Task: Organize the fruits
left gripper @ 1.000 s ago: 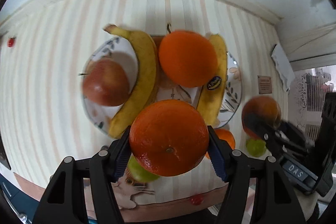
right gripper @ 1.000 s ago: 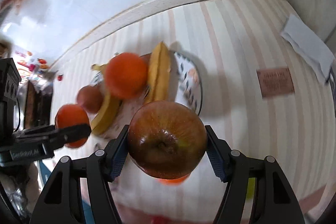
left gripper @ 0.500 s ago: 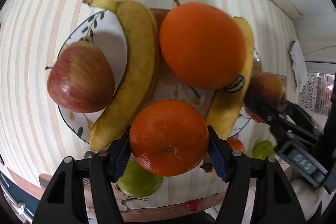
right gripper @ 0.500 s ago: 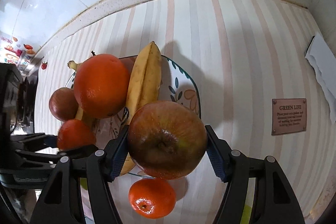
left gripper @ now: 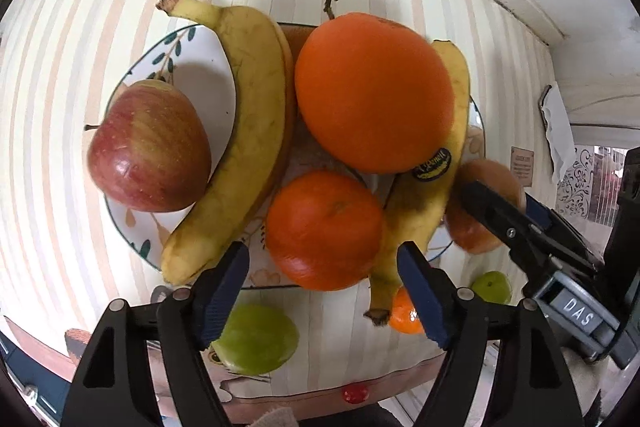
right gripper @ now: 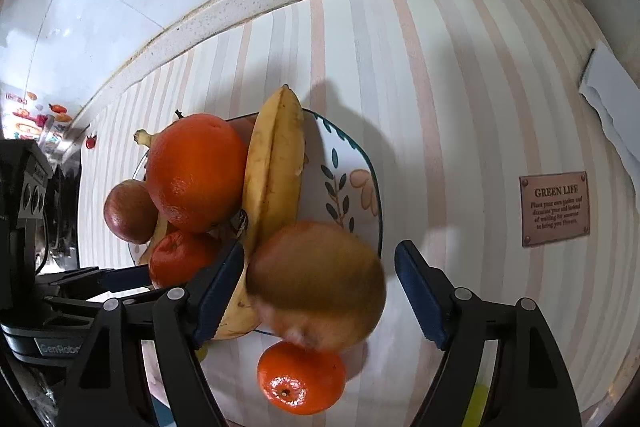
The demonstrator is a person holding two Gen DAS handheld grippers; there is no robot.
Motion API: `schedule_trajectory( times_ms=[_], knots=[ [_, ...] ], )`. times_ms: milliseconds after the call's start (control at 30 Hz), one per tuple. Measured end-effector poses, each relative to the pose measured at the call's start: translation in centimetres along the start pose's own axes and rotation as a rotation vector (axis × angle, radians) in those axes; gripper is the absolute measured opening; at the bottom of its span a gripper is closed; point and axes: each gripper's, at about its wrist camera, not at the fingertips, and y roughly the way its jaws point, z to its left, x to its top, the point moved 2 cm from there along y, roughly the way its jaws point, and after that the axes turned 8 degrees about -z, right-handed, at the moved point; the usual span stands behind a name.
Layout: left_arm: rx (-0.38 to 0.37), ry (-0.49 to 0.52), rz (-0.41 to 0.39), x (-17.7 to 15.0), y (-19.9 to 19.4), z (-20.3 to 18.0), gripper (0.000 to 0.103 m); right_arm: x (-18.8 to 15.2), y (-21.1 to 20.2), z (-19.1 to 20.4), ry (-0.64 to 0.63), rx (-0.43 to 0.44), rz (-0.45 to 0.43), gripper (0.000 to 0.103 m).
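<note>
Striped cloth covers the bench under a leaf-patterned plate [left gripper: 188,39] crowded with fruit. Left gripper [left gripper: 324,273] stands spread, its tangerine [left gripper: 324,229] resting on the plate just ahead between the fingers. Right gripper [right gripper: 320,281] gapes too; its apple [right gripper: 316,283] sits blurred at the plate's near rim.

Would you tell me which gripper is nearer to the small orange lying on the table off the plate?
Right. The right gripper hangs just above the small orange, over the plate's near rim. The left gripper sits further left, behind the released orange.
</note>
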Motion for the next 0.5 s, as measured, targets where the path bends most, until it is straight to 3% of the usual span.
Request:
schedule_trajectory(
  times_ms=[233, 333, 500],
  knots=[
    [0.092, 0.088, -0.127, -1.7, -3.3, -0.2, 0.075, -1.3, -3.7, 0.1, 0.011, -0.042, -0.055, 0.094],
    [0.145, 0.122, -0.178, -2.9, -4.8, 0.0, 0.075, -2.4, -5.3, 0.7, -0.022, -0.1, -0.07, 0.094],
    [0.172, 0.132, -0.233, -4.6, -7.0, 0.3, 0.075, -4.1, -7.6, 2.0, -0.04, -0.097, -0.088, 0.095]
  ],
)
